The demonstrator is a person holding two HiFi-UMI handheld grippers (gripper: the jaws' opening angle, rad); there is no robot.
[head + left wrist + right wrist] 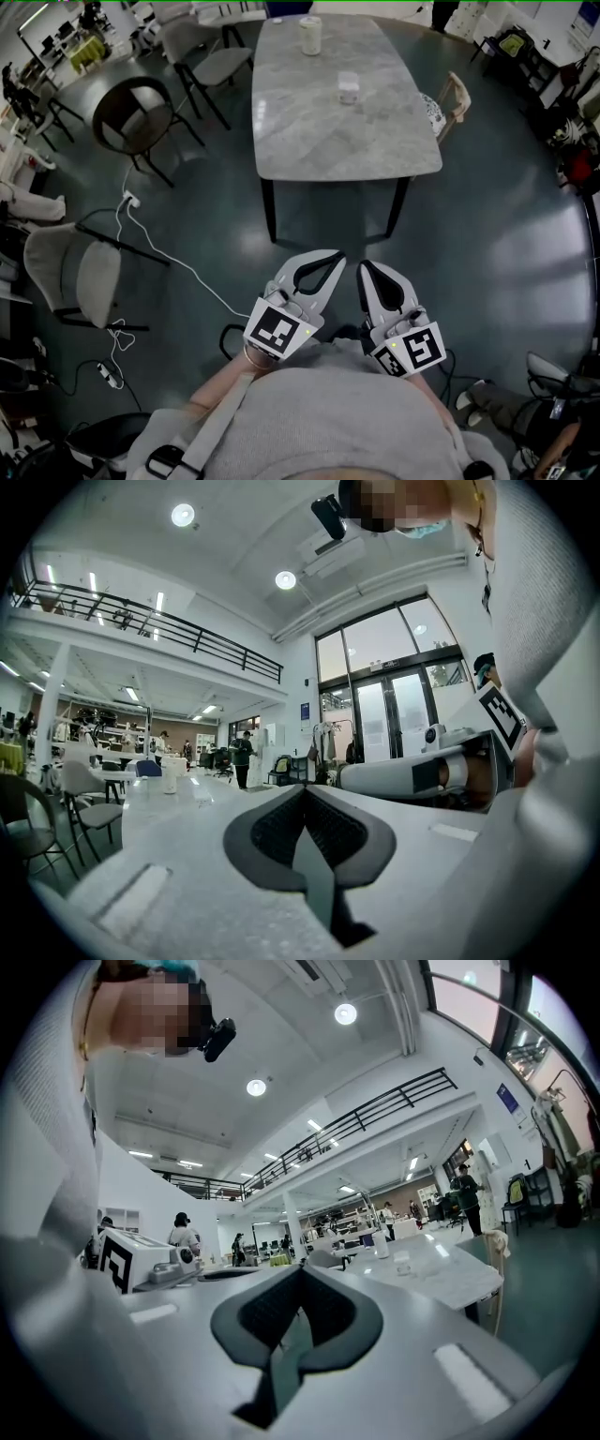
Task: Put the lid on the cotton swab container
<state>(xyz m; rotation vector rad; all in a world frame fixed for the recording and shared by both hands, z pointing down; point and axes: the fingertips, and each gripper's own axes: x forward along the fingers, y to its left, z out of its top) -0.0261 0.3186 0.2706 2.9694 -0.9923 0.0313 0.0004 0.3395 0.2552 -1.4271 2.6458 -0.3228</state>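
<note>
Left gripper (334,259) and right gripper (365,268), fingers closed and empty, well apart from grey marbled bench (319,141); approach small clear container (349,87), opening fingers.

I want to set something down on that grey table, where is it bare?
The near half of the table, between the small clear item and the front edge, is bare. So is the left side. Only the far end is occupied, by the tall container.
</note>
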